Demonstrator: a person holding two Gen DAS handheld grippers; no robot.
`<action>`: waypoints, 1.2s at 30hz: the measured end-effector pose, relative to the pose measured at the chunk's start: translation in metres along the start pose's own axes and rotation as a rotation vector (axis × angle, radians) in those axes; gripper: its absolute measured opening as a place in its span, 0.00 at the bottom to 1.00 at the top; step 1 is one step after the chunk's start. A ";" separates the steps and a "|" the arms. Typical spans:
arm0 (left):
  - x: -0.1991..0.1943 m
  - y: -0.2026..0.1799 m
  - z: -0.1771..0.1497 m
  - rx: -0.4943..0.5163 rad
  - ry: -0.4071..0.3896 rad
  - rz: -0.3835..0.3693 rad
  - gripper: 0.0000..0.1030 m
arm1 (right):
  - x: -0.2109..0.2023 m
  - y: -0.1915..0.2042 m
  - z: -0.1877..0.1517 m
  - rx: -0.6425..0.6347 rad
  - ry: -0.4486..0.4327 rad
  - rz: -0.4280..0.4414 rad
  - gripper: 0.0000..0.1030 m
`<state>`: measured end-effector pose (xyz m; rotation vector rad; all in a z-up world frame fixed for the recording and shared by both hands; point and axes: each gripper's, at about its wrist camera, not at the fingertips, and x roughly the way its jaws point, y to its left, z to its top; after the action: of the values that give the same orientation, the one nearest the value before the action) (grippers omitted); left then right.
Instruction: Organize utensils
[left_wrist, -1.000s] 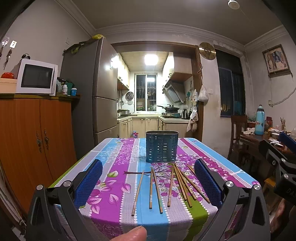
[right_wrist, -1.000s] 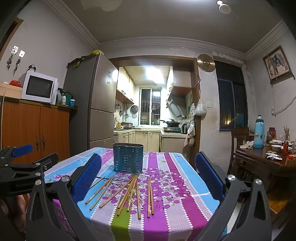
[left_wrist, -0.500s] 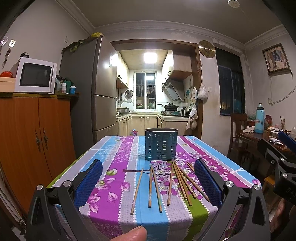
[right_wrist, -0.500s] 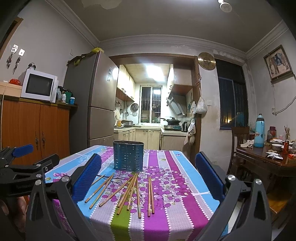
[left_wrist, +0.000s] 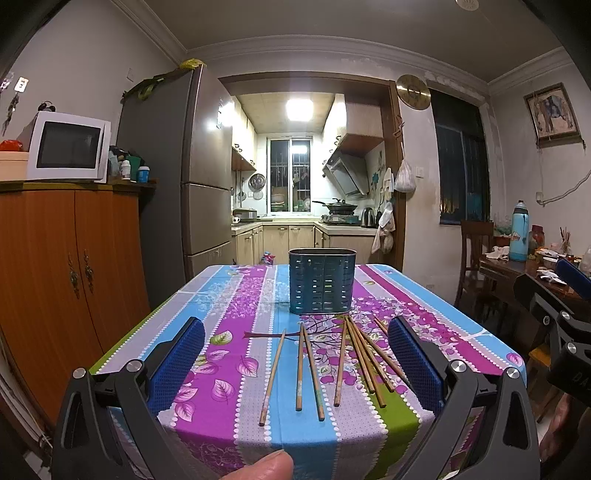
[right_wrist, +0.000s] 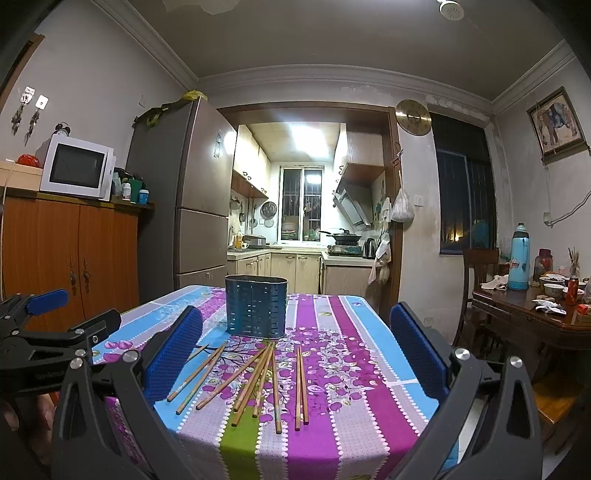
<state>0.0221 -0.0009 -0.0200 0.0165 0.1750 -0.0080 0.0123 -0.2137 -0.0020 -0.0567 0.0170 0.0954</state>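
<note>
Left hand-held gripper (left_wrist: 295, 354), seen from the left wrist: blue pads spread wide apart, nothing between them, held just short of the tabletop's (left_wrist: 229, 325) near edge. Right hand-held gripper (right_wrist: 295, 345), seen from the right wrist: pads likewise wide apart and empty, hanging at the same edge beside its partner. Directly ahead of both, between the spread pads, lie the wooden chopsticks (left_wrist: 354, 360), loose and flat on the flowered cloth, some fanned and crossing, two singles set off toward the left gripper. Beyond them stands the blue slotted holder (left_wrist: 322, 281), upright, empty as far as can be judged. Compared with a second ago, both views have drawn slightly closer to the chopsticks while the pads remain open; nothing on the cloth has shifted. Judged stage: approach only, no chopstick yet grasped, the whole sorting into the holder remaining.
</note>
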 end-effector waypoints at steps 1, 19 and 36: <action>0.001 0.000 0.000 0.001 0.001 0.001 0.96 | 0.000 0.000 0.000 -0.001 0.001 0.000 0.95; 0.005 0.000 -0.002 0.003 0.009 0.002 0.96 | 0.006 0.000 -0.005 -0.002 0.010 0.002 0.95; 0.028 0.021 -0.005 0.024 0.010 0.028 0.96 | 0.024 0.002 -0.018 -0.004 0.080 0.051 0.95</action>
<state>0.0492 0.0195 -0.0292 0.0427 0.1844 0.0180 0.0356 -0.2103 -0.0208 -0.0645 0.0981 0.1438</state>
